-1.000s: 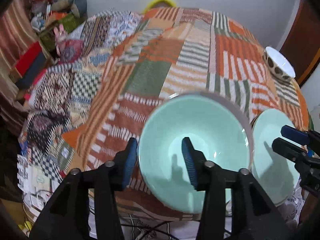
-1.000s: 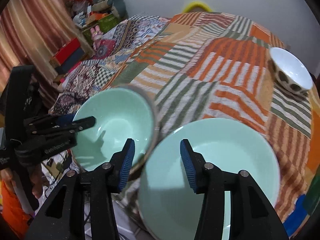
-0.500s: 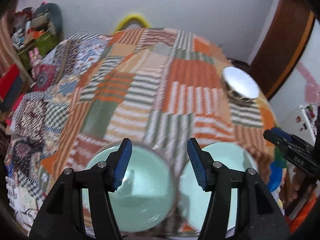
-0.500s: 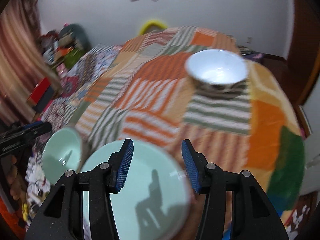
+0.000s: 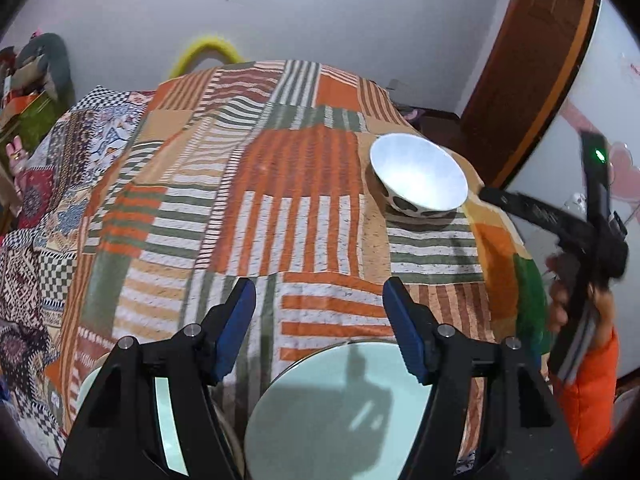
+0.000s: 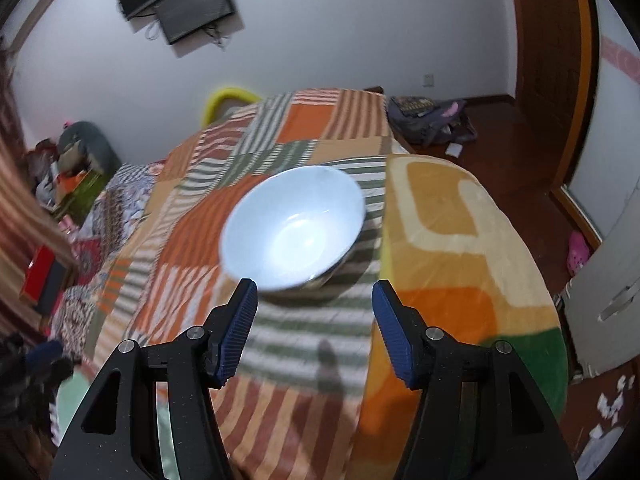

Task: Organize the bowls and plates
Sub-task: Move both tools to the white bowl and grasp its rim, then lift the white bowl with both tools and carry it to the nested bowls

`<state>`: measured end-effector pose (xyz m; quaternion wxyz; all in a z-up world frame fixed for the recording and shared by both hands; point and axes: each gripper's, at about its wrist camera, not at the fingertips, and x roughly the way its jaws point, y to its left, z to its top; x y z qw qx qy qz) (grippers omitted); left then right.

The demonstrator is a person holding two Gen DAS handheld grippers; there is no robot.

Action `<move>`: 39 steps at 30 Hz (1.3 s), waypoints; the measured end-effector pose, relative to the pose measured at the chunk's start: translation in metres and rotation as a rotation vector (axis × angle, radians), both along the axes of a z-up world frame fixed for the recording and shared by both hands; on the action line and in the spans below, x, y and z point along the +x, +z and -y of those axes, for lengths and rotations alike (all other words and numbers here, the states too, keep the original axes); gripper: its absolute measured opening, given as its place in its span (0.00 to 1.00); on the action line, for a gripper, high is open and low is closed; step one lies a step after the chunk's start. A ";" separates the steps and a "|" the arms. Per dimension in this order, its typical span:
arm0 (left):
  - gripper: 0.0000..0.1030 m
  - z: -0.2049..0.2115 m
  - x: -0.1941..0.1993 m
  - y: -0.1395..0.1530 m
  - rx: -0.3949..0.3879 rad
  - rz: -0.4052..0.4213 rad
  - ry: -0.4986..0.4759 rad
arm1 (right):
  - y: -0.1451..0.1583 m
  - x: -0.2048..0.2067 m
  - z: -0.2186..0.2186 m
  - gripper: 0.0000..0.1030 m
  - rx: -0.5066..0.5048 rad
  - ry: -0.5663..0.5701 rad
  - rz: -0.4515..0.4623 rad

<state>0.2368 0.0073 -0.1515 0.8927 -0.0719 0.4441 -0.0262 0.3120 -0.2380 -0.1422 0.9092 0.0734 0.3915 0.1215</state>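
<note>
Surface: a bed covered by a patchwork quilt (image 5: 280,216) in orange, green and cream stripes carries all the crockery, so each piece sits on soft cloth and not on anything hard.
White bowl: the white bowl (image 6: 294,226) with dark spots on its outside stands upright alone at the centre of the right wrist frame, and at the upper right of the left wrist frame, well apart from the green pieces; it looks like the one piece not yet gathered.
Green plate: the pale green plate (image 5: 340,408) lies flat at the bottom centre of the left wrist frame, near the quilt's front edge.
Green bowl: a second pale green bowl (image 5: 168,420) shows only as slivers at the lower left, behind the tongs' arm, just beside the plate; whether they touch I cannot tell.
Left tongs: the left tongs (image 5: 318,330) have just been opening, and hover above the plate's far rim with nothing between the pads.
Right tongs: the right tongs (image 6: 310,328) have also just been opening and hold nothing; they point at the white bowl, whose near side sits just beyond the blue pads, likely lined up for a rim grasp.
Step judged: fetching the white bowl to join the green pieces.
</note>
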 end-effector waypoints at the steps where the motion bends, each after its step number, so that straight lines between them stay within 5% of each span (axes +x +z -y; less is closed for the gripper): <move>1: 0.64 0.002 0.005 -0.004 0.000 -0.008 -0.005 | -0.005 0.011 -0.001 0.54 -0.004 -0.006 -0.013; 6: 0.64 0.005 0.022 -0.022 -0.013 -0.042 -0.016 | -0.024 0.044 -0.010 0.54 -0.011 -0.012 -0.061; 11: 0.64 0.007 0.039 -0.032 -0.017 -0.063 -0.016 | -0.044 0.065 -0.010 0.27 0.008 -0.032 -0.110; 14: 0.64 0.011 0.049 -0.034 -0.017 -0.061 -0.017 | -0.048 0.065 -0.007 0.20 0.014 -0.024 -0.104; 21: 0.64 0.024 0.073 -0.041 -0.041 -0.079 -0.026 | -0.044 0.046 -0.012 0.19 -0.053 0.090 -0.088; 32: 0.63 0.038 0.106 -0.066 -0.043 -0.147 -0.033 | -0.048 0.001 -0.016 0.19 -0.022 0.258 -0.119; 37: 0.29 0.045 0.110 -0.077 -0.047 -0.179 -0.069 | -0.053 -0.006 -0.020 0.19 -0.008 0.279 -0.138; 39: 0.23 0.050 0.109 -0.080 -0.041 -0.185 -0.088 | -0.054 -0.006 -0.020 0.19 -0.010 0.256 -0.148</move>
